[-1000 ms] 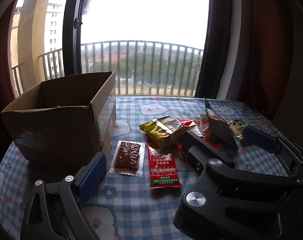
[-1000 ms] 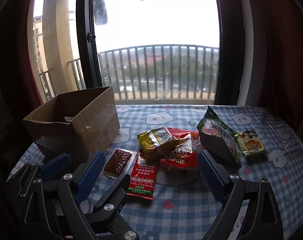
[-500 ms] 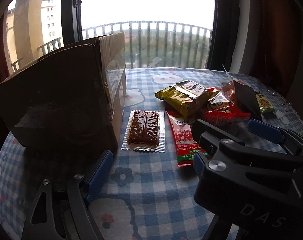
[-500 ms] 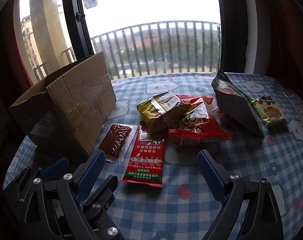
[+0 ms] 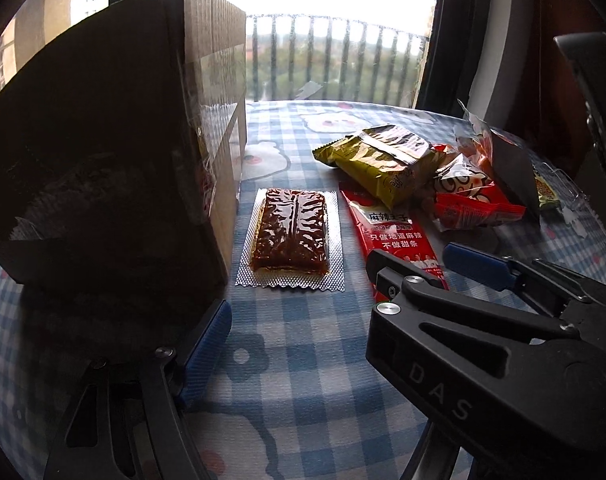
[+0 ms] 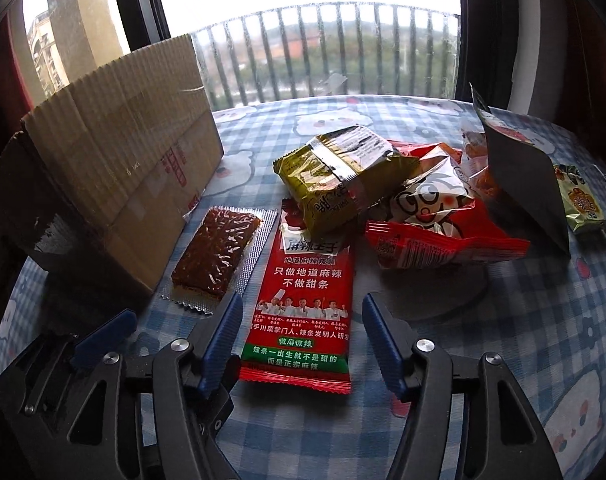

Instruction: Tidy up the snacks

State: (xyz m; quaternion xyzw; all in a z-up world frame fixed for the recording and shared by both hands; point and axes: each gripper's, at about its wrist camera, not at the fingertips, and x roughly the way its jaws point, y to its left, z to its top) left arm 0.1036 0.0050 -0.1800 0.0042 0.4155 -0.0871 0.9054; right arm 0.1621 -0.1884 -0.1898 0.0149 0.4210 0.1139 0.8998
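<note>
A long red spicy-strip packet (image 6: 307, 288) lies flat on the checked cloth, its near end between the blue pads of my right gripper (image 6: 301, 332). The jaws are closing, and a small gap still shows on each side of the packet. A brown bar in a clear wrapper (image 5: 291, 232) lies beside the cardboard box (image 5: 123, 160), ahead of my left gripper (image 5: 303, 320). Its jaws are closing too, with only cloth between them. Its right finger is hidden behind the right gripper (image 5: 423, 260).
A yellow-green packet (image 6: 339, 168), a red and white bag (image 6: 435, 232), a dark upright bag (image 6: 519, 184) and a small green packet (image 6: 583, 204) are piled at the back right. The box (image 6: 123, 160) stands at the left. Window and railing lie beyond the table.
Both grippers have come down and forward towards the table. The right jaws have narrowed around the near end of the red packet. The box now fills the left of the left wrist view.
</note>
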